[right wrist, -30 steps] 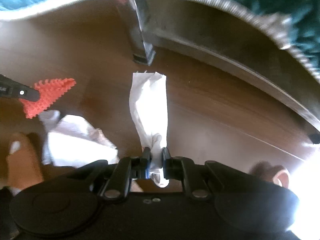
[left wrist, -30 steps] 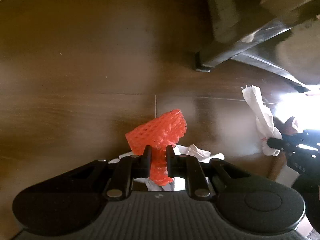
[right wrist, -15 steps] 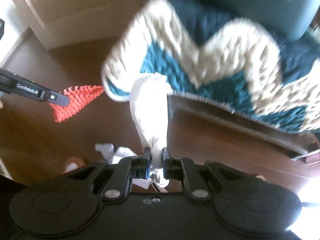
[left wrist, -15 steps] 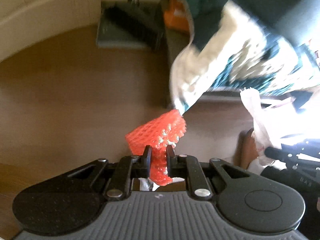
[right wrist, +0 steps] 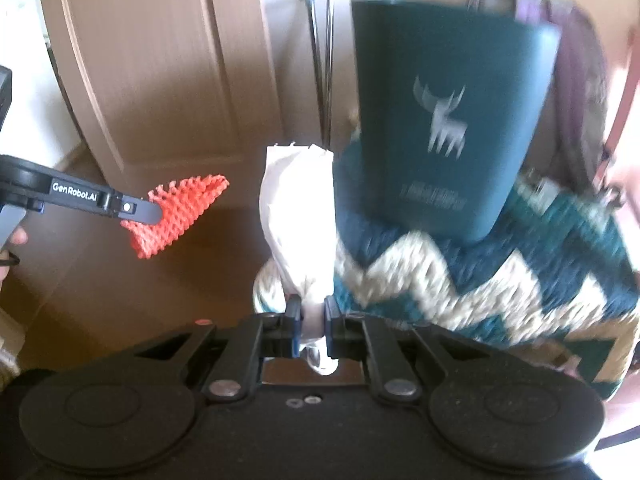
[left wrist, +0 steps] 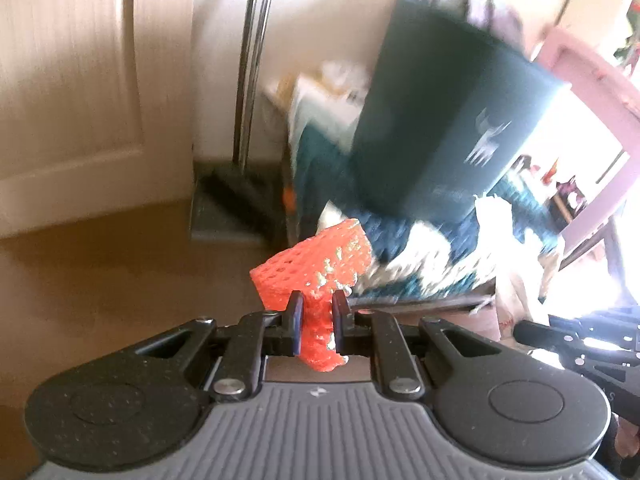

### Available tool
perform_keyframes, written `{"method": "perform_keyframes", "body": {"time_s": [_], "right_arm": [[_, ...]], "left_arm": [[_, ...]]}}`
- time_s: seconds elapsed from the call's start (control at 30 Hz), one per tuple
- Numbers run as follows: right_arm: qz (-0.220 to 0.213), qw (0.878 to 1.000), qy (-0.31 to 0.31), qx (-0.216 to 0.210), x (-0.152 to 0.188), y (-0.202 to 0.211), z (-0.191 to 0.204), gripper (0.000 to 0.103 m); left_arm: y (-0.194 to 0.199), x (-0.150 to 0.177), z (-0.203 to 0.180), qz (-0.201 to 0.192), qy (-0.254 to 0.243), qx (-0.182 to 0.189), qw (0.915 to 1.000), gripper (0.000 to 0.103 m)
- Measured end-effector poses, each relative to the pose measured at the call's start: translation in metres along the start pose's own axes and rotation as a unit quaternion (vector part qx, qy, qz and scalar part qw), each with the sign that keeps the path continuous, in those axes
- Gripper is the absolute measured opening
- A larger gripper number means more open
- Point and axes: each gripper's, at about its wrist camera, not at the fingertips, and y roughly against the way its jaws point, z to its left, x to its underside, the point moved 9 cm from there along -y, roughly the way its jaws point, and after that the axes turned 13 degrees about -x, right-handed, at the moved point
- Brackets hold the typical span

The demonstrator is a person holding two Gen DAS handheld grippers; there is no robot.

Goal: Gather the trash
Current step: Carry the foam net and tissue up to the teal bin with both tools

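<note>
Both grippers carry trash, lifted off the floor.
Left gripper (left wrist: 316, 316) clamps the red foam net (left wrist: 316, 264); right gripper (right wrist: 310, 320) pinches the white tissue (right wrist: 298, 208). Keep both squeezed until over a bin.

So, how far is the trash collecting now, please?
Picked up: two pieces, both lifted clear of the floor. In hand: the left gripper is shut on the orange foam net, and the right gripper is shut on the white tissue. Left to do: drop both into a bin; none shows in either view. Whether more trash remains on the floor cannot be told from here.
</note>
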Motion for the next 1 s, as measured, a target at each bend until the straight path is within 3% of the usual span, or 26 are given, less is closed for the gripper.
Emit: {"method": "perform_keyframes", "body": {"time_s": [0.27,0.57,0.73,1.0], "right_arm": [[-0.086,0.995,0.027,0.030,-0.059,0.073,-0.004,0.010],[-0.156,0.985,0.039,0.061,-0.130,0.126,-0.022,0.010],[-0.191,0.978,0.034,0.079,-0.170,0.142,-0.043,0.010],[-0.203,0.974,0.019,0.099,-0.217,0.131,-0.081,0.011]], "left_arm": [[0.073,-0.057,-0.049,-0.096,-0.023,0.023,0.9948,0.014],[0.125,-0.126,-0.104,-0.170,-0.038,0.038,0.9840,0.014],[0.133,-0.159,-0.132,-0.188,-0.045,0.049,0.9800,0.014],[0.112,-0.206,-0.166,-0.197,-0.052,0.043,0.9781,0.014]]}}
